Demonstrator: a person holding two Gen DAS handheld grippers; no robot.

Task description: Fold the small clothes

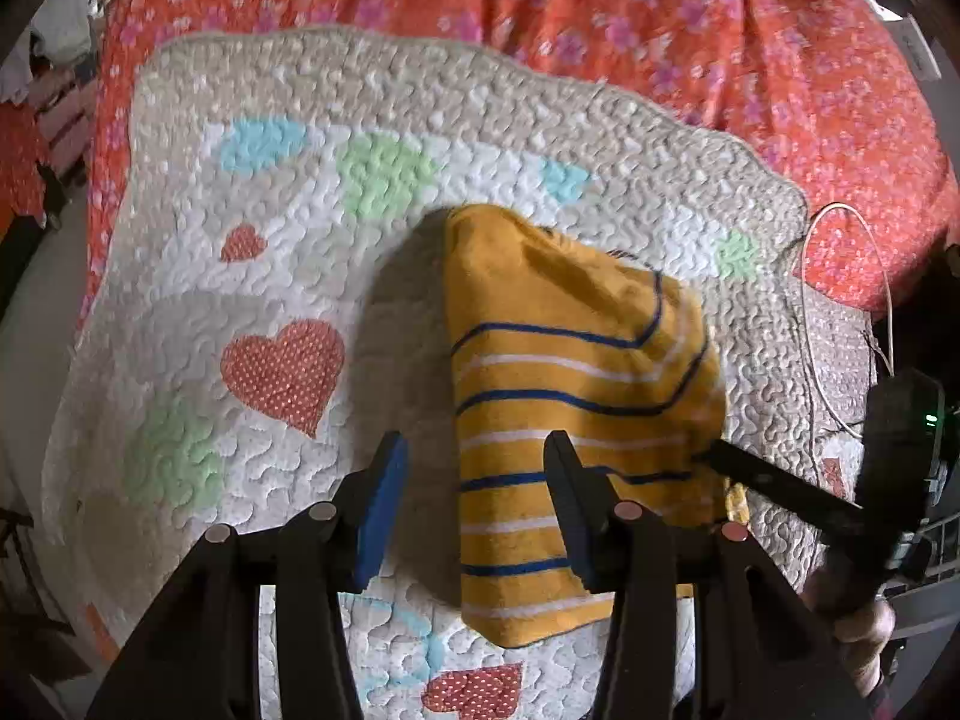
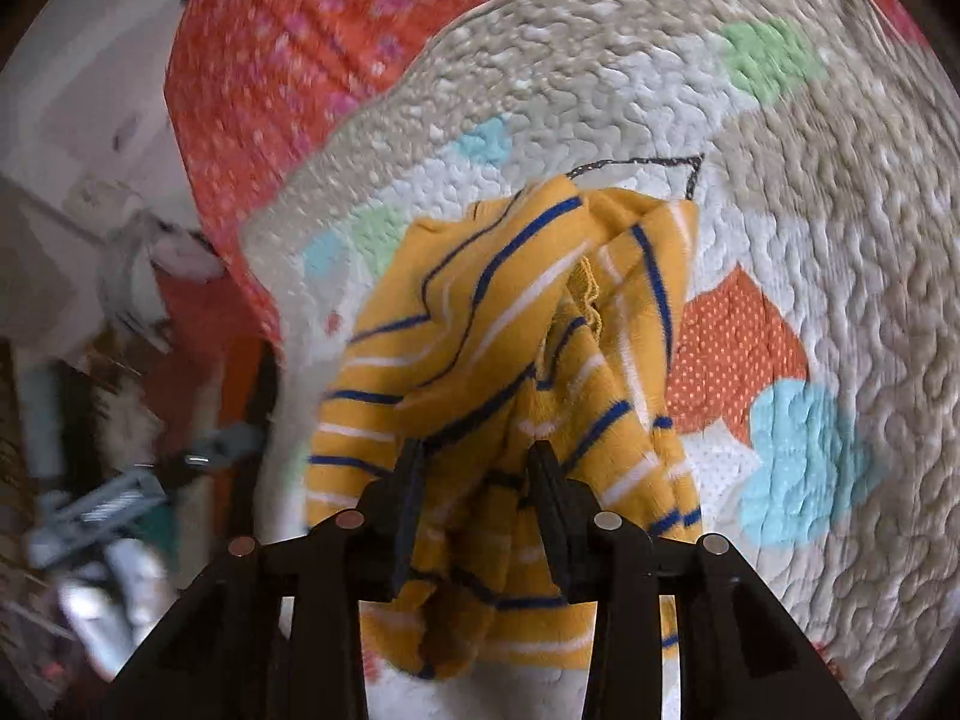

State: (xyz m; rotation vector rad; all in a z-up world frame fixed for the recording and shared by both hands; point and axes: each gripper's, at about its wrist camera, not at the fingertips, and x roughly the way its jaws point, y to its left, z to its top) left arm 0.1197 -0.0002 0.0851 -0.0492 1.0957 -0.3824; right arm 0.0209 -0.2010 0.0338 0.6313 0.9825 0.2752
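Observation:
A small yellow garment [image 1: 576, 372] with blue and white stripes hangs lifted above the quilt [image 1: 270, 228], casting a shadow to its left. My right gripper [image 1: 714, 457] comes in from the right and pinches its edge. In the right wrist view the garment [image 2: 480, 324] is bunched between the fingers of my right gripper [image 2: 477, 456], which is shut on it. My left gripper [image 1: 474, 444] stands open with its blue pads [image 1: 384, 498] apart; its left pad is clear of the cloth, and the garment passes behind its right finger.
The quilt [image 2: 780, 180], with hearts and pastel patches, lies on a red floral bedspread [image 1: 600, 6]. A white cable [image 1: 810, 312] loops at the quilt's right edge. A hand [image 1: 864, 624] holds the right gripper. Blurred clutter [image 2: 102, 510] sits beyond the bed edge.

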